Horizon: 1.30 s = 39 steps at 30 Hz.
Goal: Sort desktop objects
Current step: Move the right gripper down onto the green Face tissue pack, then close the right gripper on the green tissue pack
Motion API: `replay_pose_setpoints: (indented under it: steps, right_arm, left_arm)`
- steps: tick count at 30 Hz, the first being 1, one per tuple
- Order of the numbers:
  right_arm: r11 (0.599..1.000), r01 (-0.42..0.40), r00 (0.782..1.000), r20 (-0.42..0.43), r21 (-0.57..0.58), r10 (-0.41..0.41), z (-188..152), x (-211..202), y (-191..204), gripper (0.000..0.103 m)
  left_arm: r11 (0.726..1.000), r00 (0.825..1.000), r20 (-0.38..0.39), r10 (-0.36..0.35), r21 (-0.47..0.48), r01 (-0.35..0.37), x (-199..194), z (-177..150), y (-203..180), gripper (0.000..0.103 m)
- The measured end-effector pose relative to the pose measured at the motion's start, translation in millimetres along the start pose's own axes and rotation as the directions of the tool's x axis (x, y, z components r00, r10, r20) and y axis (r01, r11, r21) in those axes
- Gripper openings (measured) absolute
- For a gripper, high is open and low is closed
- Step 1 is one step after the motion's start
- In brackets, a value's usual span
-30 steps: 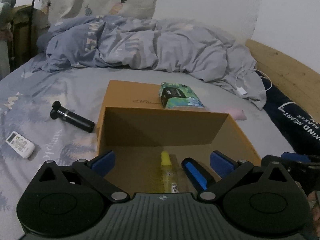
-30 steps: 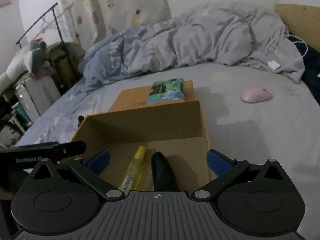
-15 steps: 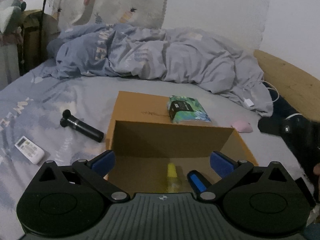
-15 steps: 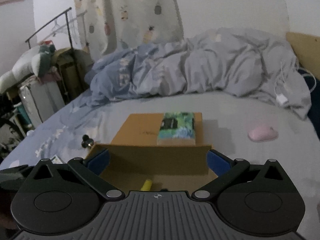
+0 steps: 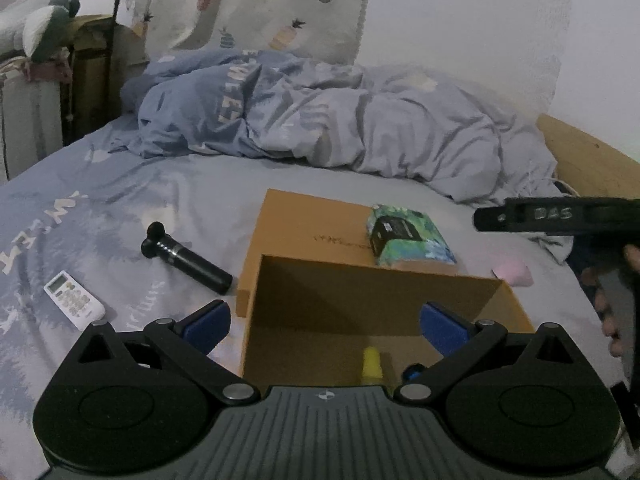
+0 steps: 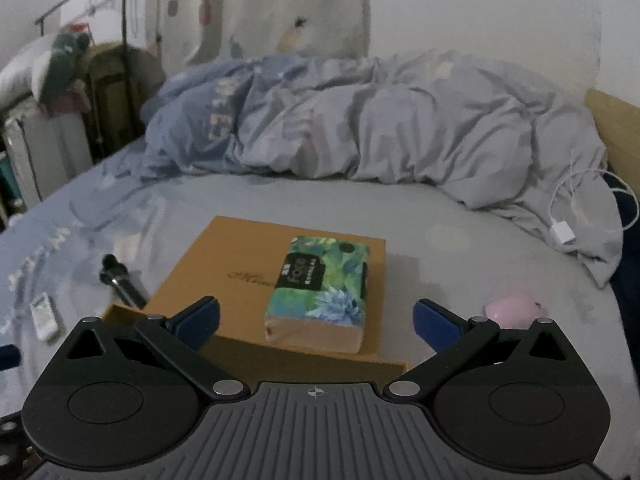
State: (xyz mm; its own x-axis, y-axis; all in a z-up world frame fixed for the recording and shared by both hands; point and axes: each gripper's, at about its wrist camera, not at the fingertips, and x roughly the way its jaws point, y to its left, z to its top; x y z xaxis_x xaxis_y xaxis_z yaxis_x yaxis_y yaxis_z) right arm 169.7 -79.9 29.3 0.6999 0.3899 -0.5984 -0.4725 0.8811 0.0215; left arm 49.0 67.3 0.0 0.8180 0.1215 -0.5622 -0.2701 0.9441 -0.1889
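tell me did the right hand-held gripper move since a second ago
Yes. The right hand-held gripper has pulled up and back: the box interior with its yellow pen has dropped out of view, and the tissue pack now sits between its open fingers.

Tissue pack on lid; prob. pen in box.

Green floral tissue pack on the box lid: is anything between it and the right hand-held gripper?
Nothing visible. The right hand-held gripper is open, and the green floral tissue pack lies straight ahead between its fingers, on the flat orange cardboard lid. The pink computer mouse sits off to the right, clear of the path.
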Motion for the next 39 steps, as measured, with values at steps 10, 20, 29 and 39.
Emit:
replay_pose_setpoints:
  steps: [10, 20, 29, 39]
  right_arm:
    - [0.999, 0.007, 0.995, -0.104, -0.048, -0.012, 15, 72, 11, 0.103]
    - [1.000, 0.000, 0.972, -0.235, -0.026, -0.006, 29, 146, 14, 0.103]
    - [1.000, 0.023, 0.946, -0.324, 0.015, -0.017, 39, 195, 5, 0.103]
    - [0.999, 0.043, 0.897, -0.442, 0.030, -0.025, 26, 225, 6, 0.103]
  left_arm:
    - [0.998, 0.998, -0.016, 0.057, 0.003, -0.057, 21, 4, 18, 0.103]
    - [0.983, 0.986, -0.064, 0.156, -0.091, -0.161, 43, 7, 65, 0.103]
    - [0.988, 0.988, -0.082, 0.134, -0.071, -0.140, 56, 0, 61, 0.103]
    - [0.985, 0.984, -0.120, 0.129, -0.101, -0.141, 67, -7, 72, 0.103]
